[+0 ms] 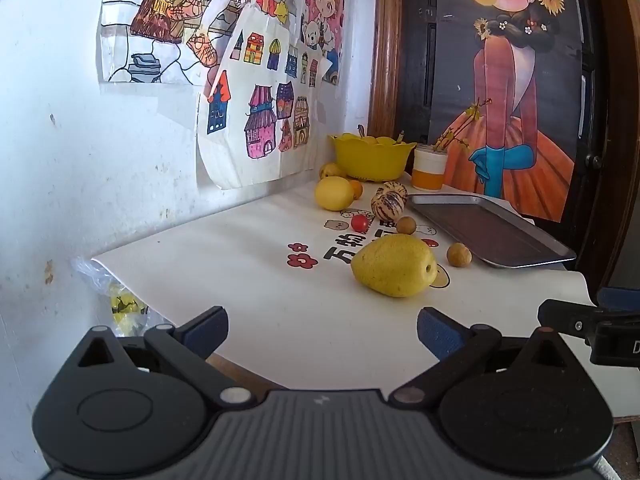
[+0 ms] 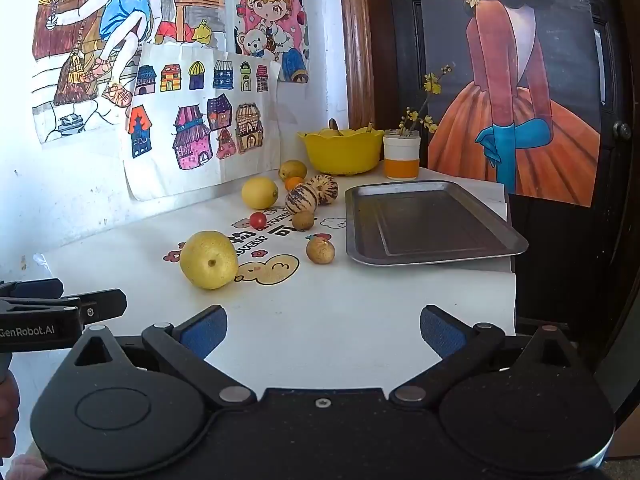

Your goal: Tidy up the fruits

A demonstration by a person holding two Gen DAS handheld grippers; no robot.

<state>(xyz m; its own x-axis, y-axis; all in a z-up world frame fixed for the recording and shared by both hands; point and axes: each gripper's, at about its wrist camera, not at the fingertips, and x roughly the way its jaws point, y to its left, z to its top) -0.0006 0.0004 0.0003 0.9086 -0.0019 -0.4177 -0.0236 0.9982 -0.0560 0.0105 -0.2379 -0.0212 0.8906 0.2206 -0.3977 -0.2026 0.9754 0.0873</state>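
Fruits lie loose on a white table point(image 1: 280, 320). A big yellow pear point(image 1: 394, 266) point(image 2: 209, 259) is nearest. Behind it are two small brown fruits point(image 1: 459, 255) point(image 2: 320, 250), a cherry tomato point(image 1: 359, 223) point(image 2: 258, 220), striped melons point(image 1: 389, 202) point(image 2: 302, 199), a lemon point(image 1: 334, 193) point(image 2: 259, 192) and a small orange point(image 2: 294, 182). An empty metal tray point(image 1: 492, 232) point(image 2: 428, 220) lies at the right. My left gripper point(image 1: 322, 334) and right gripper point(image 2: 323, 330) are both open and empty, short of the pear, over the table's front part.
A yellow bowl point(image 1: 372, 160) point(image 2: 342, 152) with fruit and a white-orange cup point(image 1: 429, 170) point(image 2: 401, 159) with twigs stand at the back. Drawings hang on the wall at the left. A dark door with a poster stands behind the tray. The table edge drops off at the right.
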